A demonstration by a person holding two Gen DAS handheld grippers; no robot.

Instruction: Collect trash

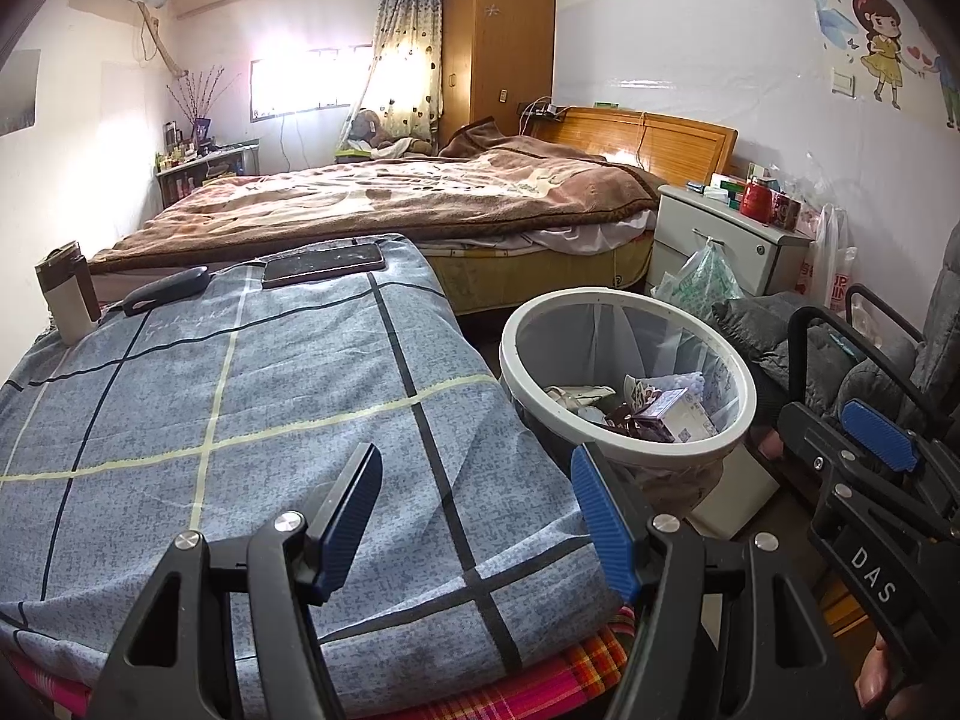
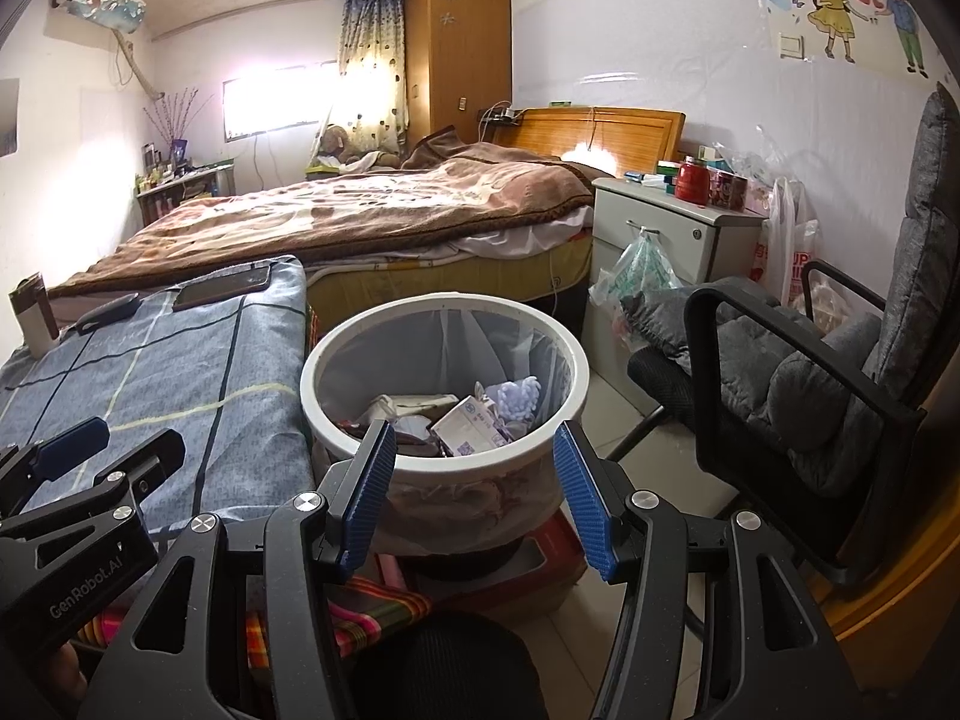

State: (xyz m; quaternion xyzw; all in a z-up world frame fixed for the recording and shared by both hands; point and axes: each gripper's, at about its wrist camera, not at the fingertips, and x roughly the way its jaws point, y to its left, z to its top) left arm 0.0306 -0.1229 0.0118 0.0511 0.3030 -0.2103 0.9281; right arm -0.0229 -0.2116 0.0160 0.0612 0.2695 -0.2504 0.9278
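**Two empty grippers by the trash bin**

The left gripper (image 1: 477, 516) is nearest in its own view. Its blue fingers (image 1: 351, 519) stand apart with nothing between them. It hangs over the near edge of a blue checked cloth (image 1: 240, 420) that covers a flat surface. A red plaid cloth (image 1: 540, 684) peeks out from under it.

The right gripper (image 2: 474, 495) is also spread wide and holds nothing. It points at the trash bin (image 2: 360, 354), tilted down a little. Each gripper shows at the side of the other's view.

The trash bin is round and white, with a thin clear bag inside. It stands upright, so its long axis runs up and down and its mouth faces up. It sits just beside the right edge of the blue checked cloth. Inside lie trash pieces: a small white box (image 2: 471, 423) tipped on its side, some crumpled paper (image 2: 402, 405) and a purple wrapper (image 1: 645, 420).

To the right of the bin is a gray padded chair (image 2: 840, 360) with black arms.

Farther along the blue cloth lie a dark phone (image 1: 324, 264), a dark flat case (image 1: 168, 291) and a standing cup (image 1: 66, 294).

Behind them is a bed (image 1: 390, 198) with a brown blanket. A white nightstand (image 1: 714, 234) stands beside it, with a plastic bag (image 1: 702, 282) hanging from its handle. A tall wooden wardrobe (image 1: 498, 42) stands at the far wall by the window.
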